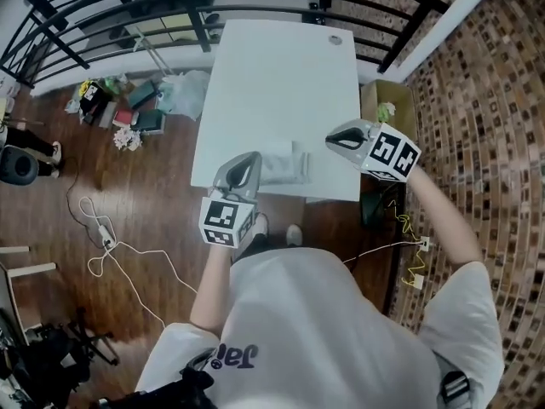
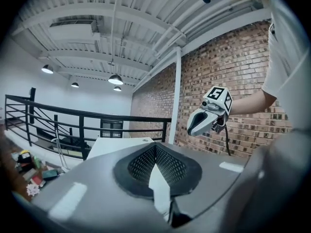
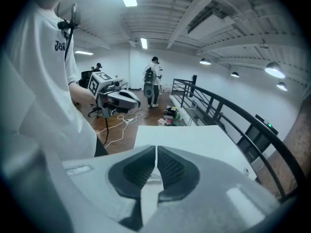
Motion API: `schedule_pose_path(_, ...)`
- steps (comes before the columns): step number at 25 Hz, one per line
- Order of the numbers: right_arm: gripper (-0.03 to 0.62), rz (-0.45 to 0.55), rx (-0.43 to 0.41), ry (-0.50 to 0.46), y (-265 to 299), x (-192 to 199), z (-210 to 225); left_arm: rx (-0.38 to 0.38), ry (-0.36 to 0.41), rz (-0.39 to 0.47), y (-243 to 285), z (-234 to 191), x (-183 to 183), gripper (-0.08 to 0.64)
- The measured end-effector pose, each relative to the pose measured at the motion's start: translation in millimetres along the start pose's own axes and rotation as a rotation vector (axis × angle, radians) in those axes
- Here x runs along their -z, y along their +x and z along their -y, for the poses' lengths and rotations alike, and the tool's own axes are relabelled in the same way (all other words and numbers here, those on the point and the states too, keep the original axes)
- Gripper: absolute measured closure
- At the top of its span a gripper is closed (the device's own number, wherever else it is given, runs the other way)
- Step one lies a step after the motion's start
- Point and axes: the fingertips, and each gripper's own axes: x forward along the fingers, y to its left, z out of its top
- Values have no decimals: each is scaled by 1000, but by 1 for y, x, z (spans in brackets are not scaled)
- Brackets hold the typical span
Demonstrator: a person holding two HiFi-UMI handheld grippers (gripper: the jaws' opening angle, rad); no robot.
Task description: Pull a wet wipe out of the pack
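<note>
left gripper, right gripper: jaws pressed together, empty | pack: opening unclear from here | spread your right jaws, pin pack with left

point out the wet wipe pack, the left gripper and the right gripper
wet wipe pack [image 1: 288, 162], head view, middle of its top
left gripper [image 1: 253, 158], head view, between its fingertips
right gripper [image 1: 330, 141], head view, between its fingertips
</note>
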Motion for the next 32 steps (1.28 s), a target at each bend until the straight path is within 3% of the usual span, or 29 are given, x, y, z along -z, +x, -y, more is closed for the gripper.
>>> schedule_pose_path(4,567,-98,-124,-108,41,-13,0,-43,0,-12,-3,-18,3,545)
schedule_pose_path(9,507,-211,-217,-200,95,-6,2,-63,-30,-24,-8,-29,13,545)
schedule_pose_path(18,497,-365,-386,-203,184,38,-38,-74,-42,-50,-9,-39,28,545)
schedule_pose_path(25,499,-424,-391,-192,218,64,-56,-88,-51,-66,-6,-45,34,545)
schedule_pose_path(27,592,-419,-390,-193,221,67,-59,-84,-46,-68,-4,-43,35,545)
schedule_pose_path(32,595,-396,-381,-194,210,67,-63,-58,-33,-77,3,-33,42,545)
